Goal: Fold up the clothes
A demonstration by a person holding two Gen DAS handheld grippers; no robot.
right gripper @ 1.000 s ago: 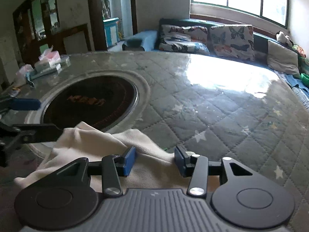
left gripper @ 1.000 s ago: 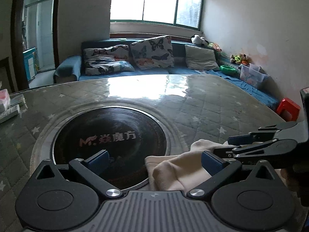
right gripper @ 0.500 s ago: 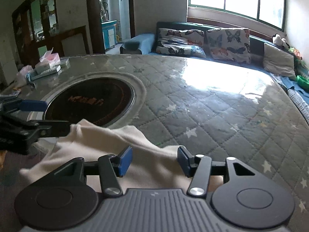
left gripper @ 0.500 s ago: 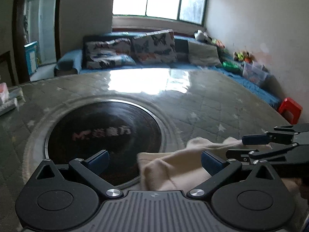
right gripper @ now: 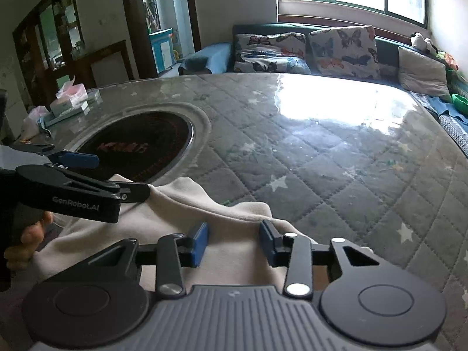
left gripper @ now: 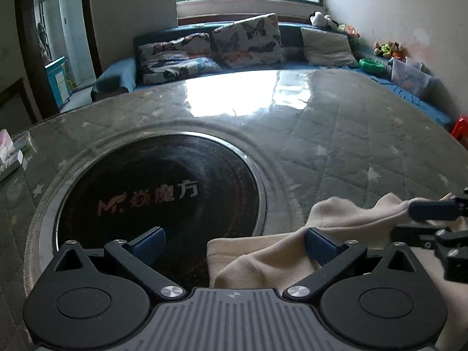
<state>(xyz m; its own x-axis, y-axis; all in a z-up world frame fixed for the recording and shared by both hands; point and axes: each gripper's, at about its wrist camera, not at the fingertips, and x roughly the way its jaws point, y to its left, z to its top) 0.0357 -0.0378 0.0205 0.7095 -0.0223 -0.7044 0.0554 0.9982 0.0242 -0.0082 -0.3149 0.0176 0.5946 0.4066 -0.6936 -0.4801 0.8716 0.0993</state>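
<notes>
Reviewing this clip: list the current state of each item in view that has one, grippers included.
left gripper: open, jaws wide apart, cloth edge between them.
right gripper: open, jaws astride the cloth, not clamped.
cream garment: rumpled and bunched on the table, not neatly folded.
black inset disc: mostly uncovered, garment edge overlapping its near side.
table: covered by quilted star-print cloth under a glossy sheet.

Cream garment (left gripper: 280, 251): sliding rightward off black disc (left gripper: 163, 193); right gripper (left gripper: 433, 219) retreating toward frame edge; left gripper (left gripper: 234, 248) shifting along.
</notes>
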